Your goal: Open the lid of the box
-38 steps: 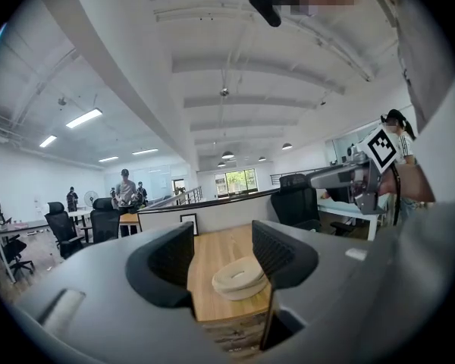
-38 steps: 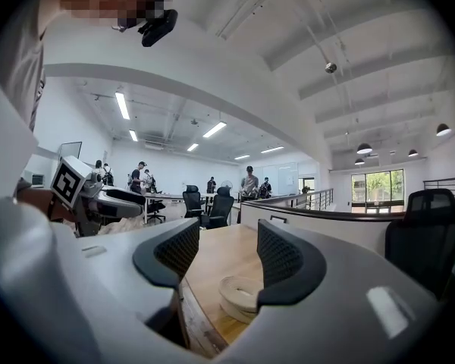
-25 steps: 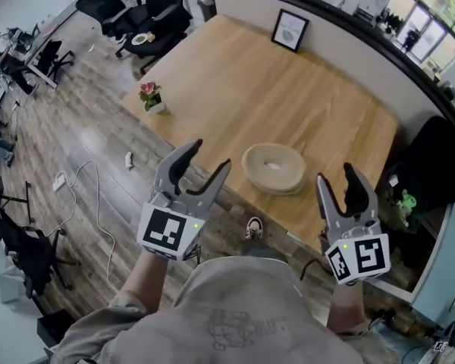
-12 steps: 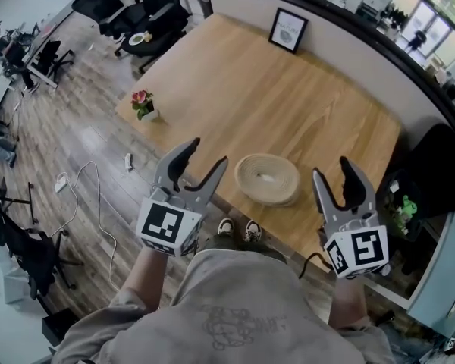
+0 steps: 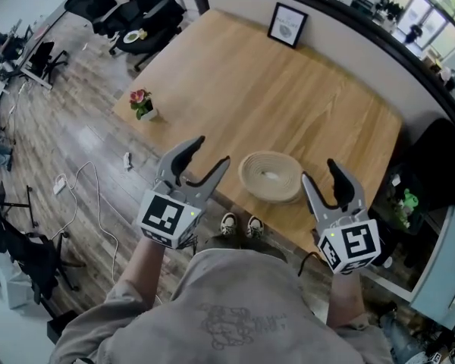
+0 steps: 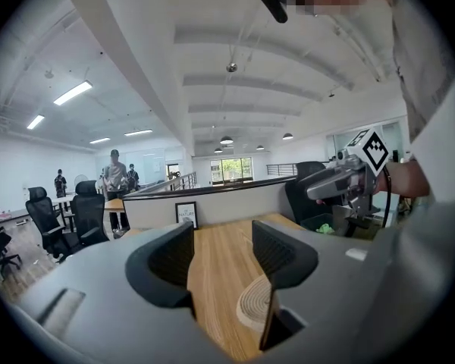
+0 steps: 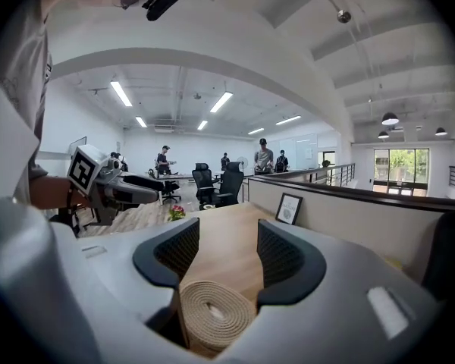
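Observation:
The box is a round, low, woven-rope container (image 5: 271,176) near the wooden table's (image 5: 288,89) front edge, its lid down. My left gripper (image 5: 207,158) hovers open just left of it, over the table edge. On its right side my right gripper (image 5: 324,179) is open too, above the table's front edge. In the left gripper view the box (image 6: 254,309) shows low behind the right finger of the open left gripper (image 6: 221,249). The right gripper view has the box (image 7: 212,313) low between the spread jaws of the right gripper (image 7: 220,252). Neither gripper touches it.
A framed picture (image 5: 287,25) leans on the partition at the table's far edge. A small flower pot (image 5: 142,103) stands at the left corner. Office chairs (image 5: 136,6) are beyond the table, a dark chair (image 5: 432,165) at right. My shoes (image 5: 239,224) show below the edge.
My right gripper has drifted left, closer to the box. The left gripper has barely moved. Both stay open.

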Demonstrator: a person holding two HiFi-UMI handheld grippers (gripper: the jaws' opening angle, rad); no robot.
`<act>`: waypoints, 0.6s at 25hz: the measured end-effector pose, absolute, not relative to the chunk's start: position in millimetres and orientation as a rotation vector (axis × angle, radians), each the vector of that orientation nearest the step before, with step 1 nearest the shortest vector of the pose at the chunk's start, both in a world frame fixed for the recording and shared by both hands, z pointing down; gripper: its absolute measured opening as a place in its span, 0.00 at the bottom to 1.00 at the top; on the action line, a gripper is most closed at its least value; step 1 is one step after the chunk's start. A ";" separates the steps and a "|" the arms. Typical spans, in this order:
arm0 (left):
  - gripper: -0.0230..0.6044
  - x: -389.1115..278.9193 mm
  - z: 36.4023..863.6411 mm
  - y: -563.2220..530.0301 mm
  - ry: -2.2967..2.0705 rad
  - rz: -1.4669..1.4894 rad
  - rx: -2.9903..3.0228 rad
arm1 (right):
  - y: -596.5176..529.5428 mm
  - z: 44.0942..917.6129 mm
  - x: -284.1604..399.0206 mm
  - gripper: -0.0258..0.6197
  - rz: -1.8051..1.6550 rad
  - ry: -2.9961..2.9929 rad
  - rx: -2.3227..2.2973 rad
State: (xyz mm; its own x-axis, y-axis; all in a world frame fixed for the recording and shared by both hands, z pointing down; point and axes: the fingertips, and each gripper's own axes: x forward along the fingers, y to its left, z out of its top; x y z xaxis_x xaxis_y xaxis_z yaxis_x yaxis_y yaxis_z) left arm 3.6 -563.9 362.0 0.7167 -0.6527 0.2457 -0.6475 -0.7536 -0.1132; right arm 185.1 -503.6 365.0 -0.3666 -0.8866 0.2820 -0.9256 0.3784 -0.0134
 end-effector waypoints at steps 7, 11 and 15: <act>0.42 -6.5 392.3 -574.7 1.029 -0.480 -2.921 | -511.6 435.5 136.6 0.39 0.388 -2.356 1.415; 0.42 -10.6 426.8 -579.1 0.997 -0.554 -2.942 | -516.2 476.1 115.2 0.39 0.434 -2.325 1.322; 0.42 -17.1 462.1 -584.5 0.981 -0.617 -2.985 | -521.5 515.6 90.1 0.39 0.465 -2.293 1.224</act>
